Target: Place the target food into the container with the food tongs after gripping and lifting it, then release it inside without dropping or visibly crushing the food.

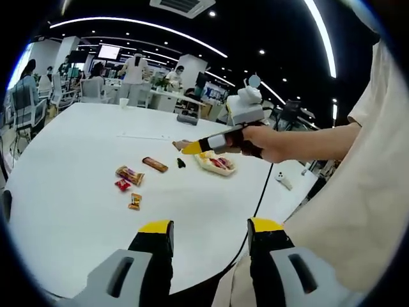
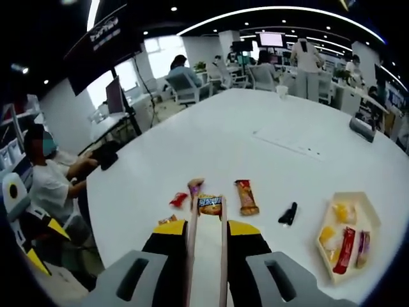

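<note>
- White round table (image 2: 255, 153): bears loose wrapped snacks, a small black clip-like item (image 2: 288, 214) and a tray.
- Pale hexagonal container (image 2: 367, 220), to the right in the right gripper view: holds yellow and red-wrapped food items; in the left gripper view it lies just beyond the other gripper's tip (image 1: 217, 165).
- Right gripper (image 2: 207, 225): yellow-tipped black jaws pressed against the two wooden-coloured arms of the food tongs (image 2: 206, 249), which run forward between them. In the left gripper view a hand (image 1: 271, 142) holds this gripper over the table.
- Food tongs: arms narrow, tips closed on a blue-labelled snack packet (image 2: 209, 204), which hangs above the table, well left of the container.
- Brown-orange bar (image 2: 246, 196): lies just right of the held packet.
- Small red wrapper (image 2: 178, 199): lies just left of the tongs.
- Left gripper (image 1: 211, 231): jaws wide apart, nothing between them, above the near table edge.
- Background: office desks, chairs, seated and standing people.
</note>
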Available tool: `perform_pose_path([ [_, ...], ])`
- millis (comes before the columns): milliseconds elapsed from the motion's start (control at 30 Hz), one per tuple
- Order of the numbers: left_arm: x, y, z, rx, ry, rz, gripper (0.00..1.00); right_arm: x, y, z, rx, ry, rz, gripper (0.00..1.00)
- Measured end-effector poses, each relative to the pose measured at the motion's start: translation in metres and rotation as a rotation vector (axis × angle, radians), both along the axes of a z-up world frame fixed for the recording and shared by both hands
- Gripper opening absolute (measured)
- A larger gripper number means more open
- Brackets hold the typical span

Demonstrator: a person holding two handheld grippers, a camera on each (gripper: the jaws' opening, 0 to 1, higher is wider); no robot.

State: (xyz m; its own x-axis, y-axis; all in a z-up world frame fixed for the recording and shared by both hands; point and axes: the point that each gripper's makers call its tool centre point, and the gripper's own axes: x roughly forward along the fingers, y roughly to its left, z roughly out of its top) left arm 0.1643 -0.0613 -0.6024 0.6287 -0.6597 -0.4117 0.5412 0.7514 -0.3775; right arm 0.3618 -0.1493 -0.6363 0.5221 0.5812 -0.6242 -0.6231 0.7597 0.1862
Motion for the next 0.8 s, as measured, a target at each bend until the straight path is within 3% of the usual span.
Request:
perform_pose_path([
  [800, 0.001, -0.004, -0.001, 0.004, 0.003, -0.014, 0.45, 0.015, -0.027, 0.014, 0.003, -0.024, -0.071, 0.22],
])
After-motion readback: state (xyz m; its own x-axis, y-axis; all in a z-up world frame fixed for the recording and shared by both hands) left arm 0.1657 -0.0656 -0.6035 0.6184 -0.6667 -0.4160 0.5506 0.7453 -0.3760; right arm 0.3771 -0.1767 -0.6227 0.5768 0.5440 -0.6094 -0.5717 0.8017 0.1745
